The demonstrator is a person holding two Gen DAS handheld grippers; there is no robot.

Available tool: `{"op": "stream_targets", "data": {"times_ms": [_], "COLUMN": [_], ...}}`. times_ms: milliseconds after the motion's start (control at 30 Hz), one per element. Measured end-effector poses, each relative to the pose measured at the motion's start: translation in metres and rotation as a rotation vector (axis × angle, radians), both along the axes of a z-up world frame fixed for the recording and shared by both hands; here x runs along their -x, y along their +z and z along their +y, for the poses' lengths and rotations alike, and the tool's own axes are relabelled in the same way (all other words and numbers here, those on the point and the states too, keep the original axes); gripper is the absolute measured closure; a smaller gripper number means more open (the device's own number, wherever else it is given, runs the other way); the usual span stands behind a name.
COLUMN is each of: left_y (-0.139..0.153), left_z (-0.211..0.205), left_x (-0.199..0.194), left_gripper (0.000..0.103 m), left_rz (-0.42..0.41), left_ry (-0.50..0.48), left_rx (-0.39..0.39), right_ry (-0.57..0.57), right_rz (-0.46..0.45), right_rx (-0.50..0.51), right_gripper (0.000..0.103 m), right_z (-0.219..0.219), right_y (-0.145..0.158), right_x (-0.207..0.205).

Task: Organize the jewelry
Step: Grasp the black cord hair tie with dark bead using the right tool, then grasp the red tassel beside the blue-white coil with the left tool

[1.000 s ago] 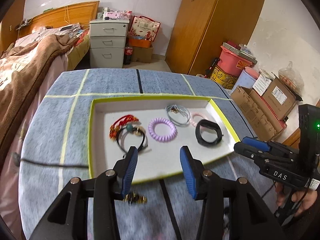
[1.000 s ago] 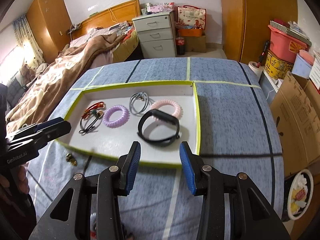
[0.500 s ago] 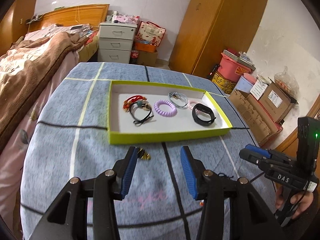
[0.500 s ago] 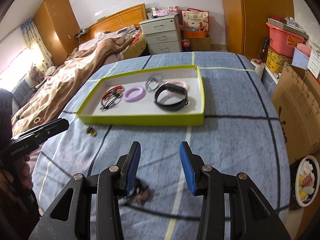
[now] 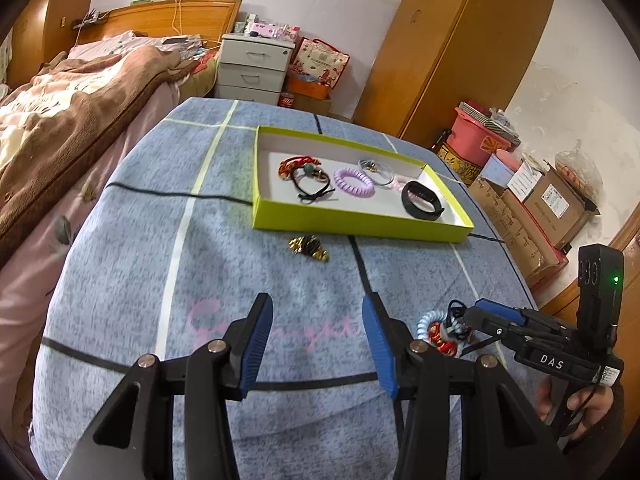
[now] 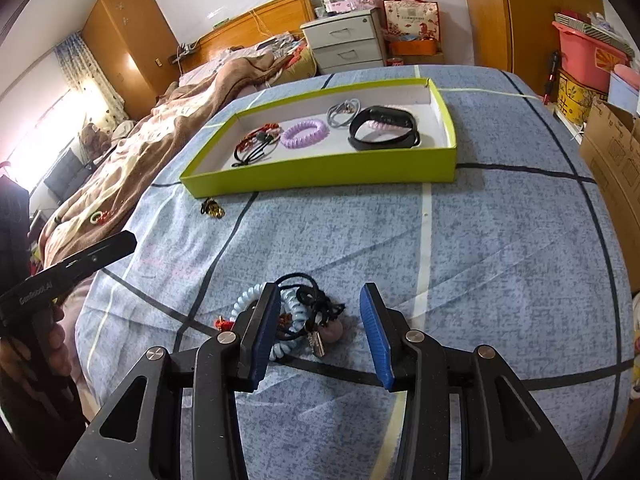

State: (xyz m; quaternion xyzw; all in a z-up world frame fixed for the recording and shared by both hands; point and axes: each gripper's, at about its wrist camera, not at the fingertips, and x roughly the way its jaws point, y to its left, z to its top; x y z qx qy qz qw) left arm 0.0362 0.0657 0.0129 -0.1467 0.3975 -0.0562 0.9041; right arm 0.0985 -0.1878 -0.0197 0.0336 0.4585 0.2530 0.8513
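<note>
Right tool (image 6: 320, 336) hangs open over the tangled pile (image 6: 298, 316); left tool (image 5: 316, 344), empty, is opening; tray (image 6: 320, 168) collects sorted pieces.

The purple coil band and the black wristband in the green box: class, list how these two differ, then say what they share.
1. The purple coil band is lilac and ridged like a spiral cord; the black wristband is dark and smooth.
2. The purple coil band makes a smaller ring; the black wristband's loop is larger.
3. The purple coil band lies mid-box; the black wristband sits towards the right end, partly over a pink band.

Both are closed loops resting inside the green box.
</note>
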Motion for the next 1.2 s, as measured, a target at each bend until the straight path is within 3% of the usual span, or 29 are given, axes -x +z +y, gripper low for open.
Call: {"op": "stream_targets", "data": {"times_ms": [233,333,667,933,1200], "left_y": [-0.008,-0.011,-0.007,-0.004,-0.009], "left_z": [0.003,0.001,-0.015,-0.048,-0.100], "left_x": [0.003,0.004,0.006,0.005,0.000], "left_gripper": [0.054,0.054,0.054,0.054,0.054], "left_rz": [0.020,0.031,0.017,-0.003,-0.005], "left_ry": [0.007,0.004,-0.043,-0.159,-0.287], "left_rx": [0.005,0.003,-0.005,-0.012,-0.075], "right_ry": [0.000,-0.002,-0.037,-0.110,-0.139], "right_rz": [0.001,0.007,-0.036,-0.076,-0.080], "right_rx": [0.009,0.000,-0.060,-0.126,-0.135], "right_gripper": [0.062,0.079,0.082,0.082,0.082], "right_z": [0.000,0.000,-0.013,-0.038,-0.053], "right_y": [-0.006,-0.009,0.000,0.013,0.012], "right_x": [0.006,0.007,0.013,0.016,0.017]}}
